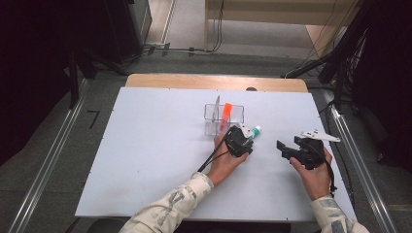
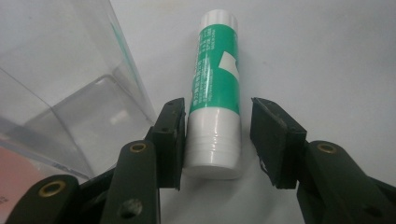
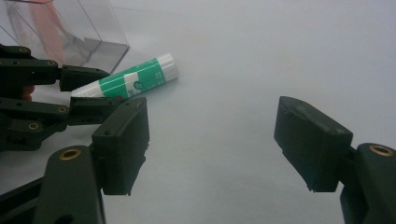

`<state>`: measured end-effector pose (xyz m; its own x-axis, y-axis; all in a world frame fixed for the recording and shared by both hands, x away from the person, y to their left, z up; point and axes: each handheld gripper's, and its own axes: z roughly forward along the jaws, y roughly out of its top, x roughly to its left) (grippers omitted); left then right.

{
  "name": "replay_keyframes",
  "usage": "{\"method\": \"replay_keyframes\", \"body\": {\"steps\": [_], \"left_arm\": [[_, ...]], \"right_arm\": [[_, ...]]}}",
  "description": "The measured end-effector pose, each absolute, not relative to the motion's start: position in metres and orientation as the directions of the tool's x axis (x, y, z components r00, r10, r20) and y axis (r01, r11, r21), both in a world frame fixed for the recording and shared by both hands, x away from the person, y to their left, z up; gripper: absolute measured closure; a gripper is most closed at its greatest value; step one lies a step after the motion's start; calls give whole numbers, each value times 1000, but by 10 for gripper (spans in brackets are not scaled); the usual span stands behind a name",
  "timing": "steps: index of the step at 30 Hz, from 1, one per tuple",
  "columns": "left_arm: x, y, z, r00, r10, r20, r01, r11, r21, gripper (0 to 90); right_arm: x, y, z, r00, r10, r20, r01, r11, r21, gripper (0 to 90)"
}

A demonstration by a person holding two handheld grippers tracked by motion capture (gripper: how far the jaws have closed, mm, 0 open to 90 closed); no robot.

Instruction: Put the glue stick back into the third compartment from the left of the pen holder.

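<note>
The left gripper (image 2: 217, 140) has its two black jaws set on either side of a green and white glue stick (image 2: 215, 88) that lies flat on the white table (image 1: 145, 145). One pad touches the stick's white end; the other pad stands just clear of it, so the jaws are still apart and do not yet clamp it. The stick points away from the gripper, its far end toward the open table. Just beside it, at the left of this view, stands a clear plastic box (image 2: 70, 93).

From above, the left gripper (image 1: 245, 138) sits low near the table's middle, held in the person's left hand (image 1: 226, 162), with the forearm in a patterned sleeve (image 1: 170, 206) coming in from the bottom edge. The glue stick (image 1: 255, 130) lies just past its jaws, beside the clear box (image 1: 210, 116), which holds an orange item (image 1: 226, 112) standing upright.

The right gripper (image 3: 215, 149) is wide open with nothing between its jaws. In the high view the right gripper (image 1: 284, 148) rests low over the table to the right, held in the right hand (image 1: 313, 170), jaws pointing left toward the glue stick and well apart from it.
</note>
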<state>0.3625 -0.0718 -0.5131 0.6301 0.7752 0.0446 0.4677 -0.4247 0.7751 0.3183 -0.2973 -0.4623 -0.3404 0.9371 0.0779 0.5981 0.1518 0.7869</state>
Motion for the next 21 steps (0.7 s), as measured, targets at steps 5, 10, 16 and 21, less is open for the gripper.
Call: {"method": "replay_keyframes", "body": {"steps": [5, 10, 16, 21], "left_arm": [[363, -71, -513, 632, 774, 33, 473, -419, 775, 584], [364, -71, -513, 632, 775, 27, 477, -416, 774, 600], [364, -70, -513, 631, 776, 23, 480, -413, 774, 632], [364, -70, -513, 629, 777, 24, 480, -412, 774, 647]], "right_arm": [[318, -297, -462, -341, 937, 79, 599, 151, 787, 254], [318, -297, -463, -341, 937, 80, 600, 152, 786, 254], [318, -297, -463, -341, 936, 82, 604, 152, 782, 254], [318, -297, -463, -341, 936, 84, 604, 150, 782, 254]]}}
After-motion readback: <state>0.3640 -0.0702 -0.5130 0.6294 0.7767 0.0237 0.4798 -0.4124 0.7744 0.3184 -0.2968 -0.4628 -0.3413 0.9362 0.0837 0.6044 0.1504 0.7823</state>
